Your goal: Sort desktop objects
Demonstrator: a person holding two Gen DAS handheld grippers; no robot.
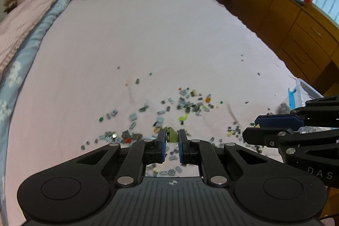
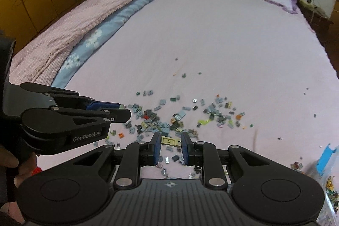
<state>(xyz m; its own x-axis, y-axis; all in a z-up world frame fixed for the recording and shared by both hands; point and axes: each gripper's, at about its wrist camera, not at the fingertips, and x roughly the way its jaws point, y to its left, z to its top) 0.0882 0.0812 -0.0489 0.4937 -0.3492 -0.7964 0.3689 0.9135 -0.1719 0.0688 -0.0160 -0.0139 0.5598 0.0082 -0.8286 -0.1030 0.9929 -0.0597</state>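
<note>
In the left wrist view, a clear plastic container (image 1: 300, 90) with a blue clip on its edge sits at the far right of the pink bed sheet (image 1: 148, 35); dark small pieces show through its wall, too blurred to tell apart. The left gripper (image 1: 171, 135) has its blue pads nearly together, pinching an olive-green sloped brick (image 1: 171, 134) at their tips, held clear above the sheet. Below and beyond it lies the scatter of small bricks (image 1: 186, 103), mostly grey with some green, orange and yellow, spread across the near middle of the bed. The right gripper (image 1: 251, 127) enters from the right, seen side-on, above the right part of the scatter.

In the right wrist view, the container (image 2: 326, 156) is at the near right edge, with mixed coloured pieces (image 2: 330, 185) inside. The right gripper (image 2: 170, 140) has its pads a little apart, clamping a flat tan plate (image 2: 169, 140) crosswise by its two ends. The scattered bricks (image 2: 161, 120) lie on the sheet beneath and farther off. The left gripper (image 2: 125, 109) comes in from the left, a pale green bit showing at its tip.
</note>
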